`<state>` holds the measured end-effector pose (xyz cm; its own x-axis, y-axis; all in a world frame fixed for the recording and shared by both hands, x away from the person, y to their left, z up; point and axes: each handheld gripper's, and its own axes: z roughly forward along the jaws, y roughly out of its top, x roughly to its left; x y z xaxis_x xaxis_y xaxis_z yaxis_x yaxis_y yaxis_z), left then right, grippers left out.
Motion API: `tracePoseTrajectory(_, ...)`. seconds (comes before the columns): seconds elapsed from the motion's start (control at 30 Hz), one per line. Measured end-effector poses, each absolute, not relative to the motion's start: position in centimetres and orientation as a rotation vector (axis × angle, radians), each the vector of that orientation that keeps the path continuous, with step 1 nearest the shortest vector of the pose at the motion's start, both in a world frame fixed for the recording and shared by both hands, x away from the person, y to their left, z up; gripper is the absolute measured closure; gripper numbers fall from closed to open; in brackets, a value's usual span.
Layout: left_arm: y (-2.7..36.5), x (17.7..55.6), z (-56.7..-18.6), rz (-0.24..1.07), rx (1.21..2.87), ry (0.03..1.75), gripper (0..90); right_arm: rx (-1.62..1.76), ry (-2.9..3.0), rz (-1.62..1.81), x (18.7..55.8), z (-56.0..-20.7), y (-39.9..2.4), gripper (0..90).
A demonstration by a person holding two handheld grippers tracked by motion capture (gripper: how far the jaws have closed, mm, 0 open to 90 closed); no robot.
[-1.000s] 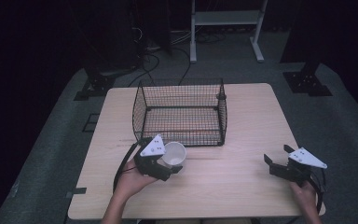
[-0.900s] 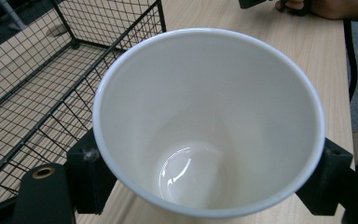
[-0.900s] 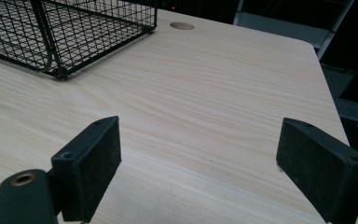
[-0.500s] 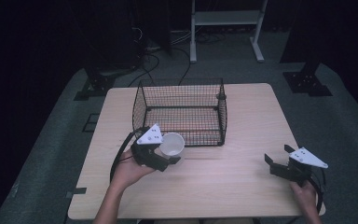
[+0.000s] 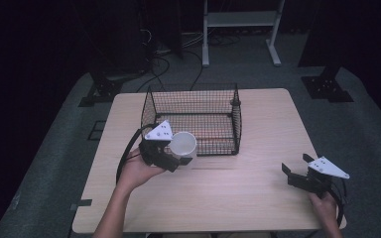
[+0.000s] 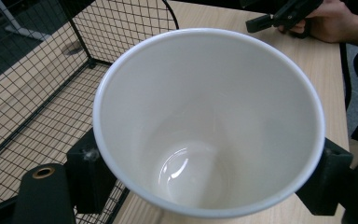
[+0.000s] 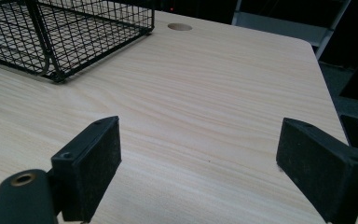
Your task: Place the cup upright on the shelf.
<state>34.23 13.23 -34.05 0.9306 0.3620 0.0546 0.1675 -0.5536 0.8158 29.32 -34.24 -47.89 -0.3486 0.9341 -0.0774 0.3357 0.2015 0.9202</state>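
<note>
Item: white cup (image 5: 183,145), empty, glossy inside, clamped at its sides by the left claw (image 5: 171,157); held off the desk (image 5: 258,198) at the near-left corner of the black wire basket (image 5: 193,119), mouth tilted toward the viewer overhead. Left hand (image 5: 138,171) beneath the claw, cable looping to its left. Right claw (image 5: 295,173): jaws standing wide apart, nothing between them, low over the desk near its right edge, well apart from the basket

No text, label, brand, number or sign is showing legibly anywhere: the white cup (image 6: 205,126), the wire basket (image 5: 193,119) and the worktop (image 7: 205,93) are all appearing plain and unmarked.
</note>
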Motion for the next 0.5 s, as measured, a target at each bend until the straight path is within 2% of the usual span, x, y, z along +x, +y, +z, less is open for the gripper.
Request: tracePoseTrajectory(0.5,12.5,36.5,-31.7,0.274,2.209,0.348,20.4,1.190,1.806,1.138,29.3,-47.9,-34.3,13.0)
